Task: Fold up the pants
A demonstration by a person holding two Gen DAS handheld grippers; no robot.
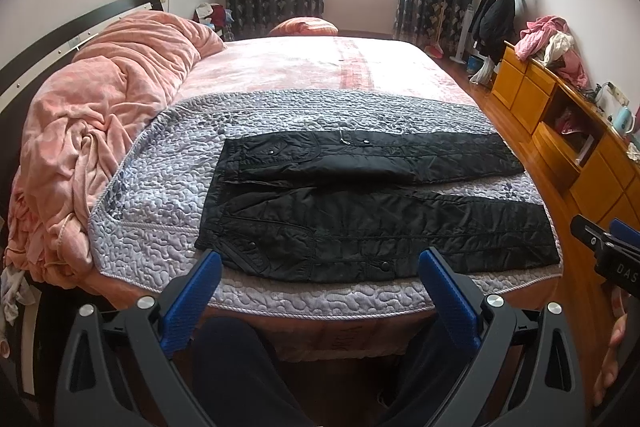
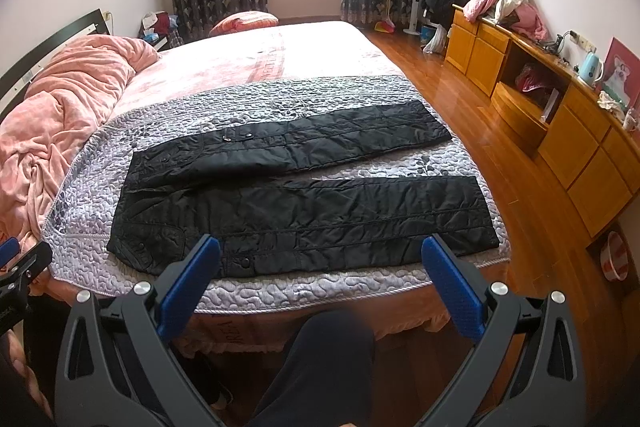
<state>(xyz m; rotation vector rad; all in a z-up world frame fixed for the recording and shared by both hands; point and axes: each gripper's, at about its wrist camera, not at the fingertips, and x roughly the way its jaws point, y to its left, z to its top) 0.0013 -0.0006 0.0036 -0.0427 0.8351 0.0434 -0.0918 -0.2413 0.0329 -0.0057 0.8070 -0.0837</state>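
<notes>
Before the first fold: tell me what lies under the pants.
The pants lie spread flat on a grey quilt, which lies on the bed's pink cover. Whatever is directly beneath the pants is hidden. Both grippers, left and right, are open.

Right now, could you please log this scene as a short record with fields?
garment: black quilted pants, spread flat, unfolded, legs apart
waist end: toward the pink plush blanket
surface: grey quilted cover on the bed
left hand-held gripper: open, holding nothing, at the near edge of the pants
right hand-held gripper: open, holding nothing, at the near edge of the pants
fold progress: none yet
</notes>
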